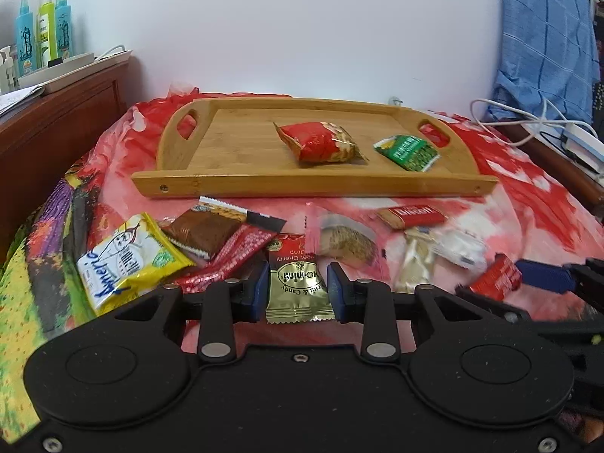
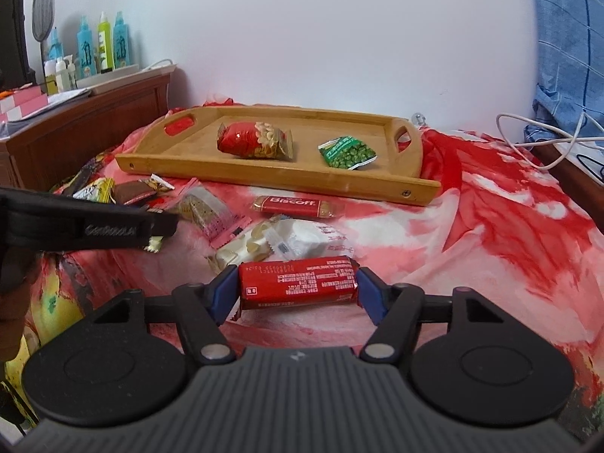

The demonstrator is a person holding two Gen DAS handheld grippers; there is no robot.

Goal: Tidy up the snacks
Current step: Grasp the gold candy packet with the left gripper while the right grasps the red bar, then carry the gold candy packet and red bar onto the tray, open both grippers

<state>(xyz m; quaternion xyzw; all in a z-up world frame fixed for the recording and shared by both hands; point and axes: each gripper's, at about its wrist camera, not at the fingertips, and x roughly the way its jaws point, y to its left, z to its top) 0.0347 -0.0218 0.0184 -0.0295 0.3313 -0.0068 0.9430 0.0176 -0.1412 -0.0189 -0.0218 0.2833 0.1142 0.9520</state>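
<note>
A bamboo tray (image 1: 188,183) (image 2: 264,179) lies on the red cloth and holds a red peanut bag (image 1: 321,143) (image 2: 255,139) and a green pea packet (image 1: 407,153) (image 2: 347,153). My left gripper (image 1: 298,290) is shut on a gold and red cherry candy packet (image 1: 296,283), just above the snack pile. My right gripper (image 2: 298,288) is shut on a red biscuit bar (image 2: 298,281), which also shows in the left wrist view (image 1: 496,277). Loose snacks lie in front of the tray: a yellow packet (image 1: 128,260), a brown packet (image 1: 204,232), a Biscoff bar (image 2: 294,205) and a white packet (image 2: 302,238).
A wooden headboard (image 1: 56,132) stands at the left with spray bottles (image 1: 43,30) on its shelf. White cables (image 2: 547,139) and blue fabric (image 1: 547,37) are at the right. The left gripper's body (image 2: 87,226) crosses the right wrist view at the left.
</note>
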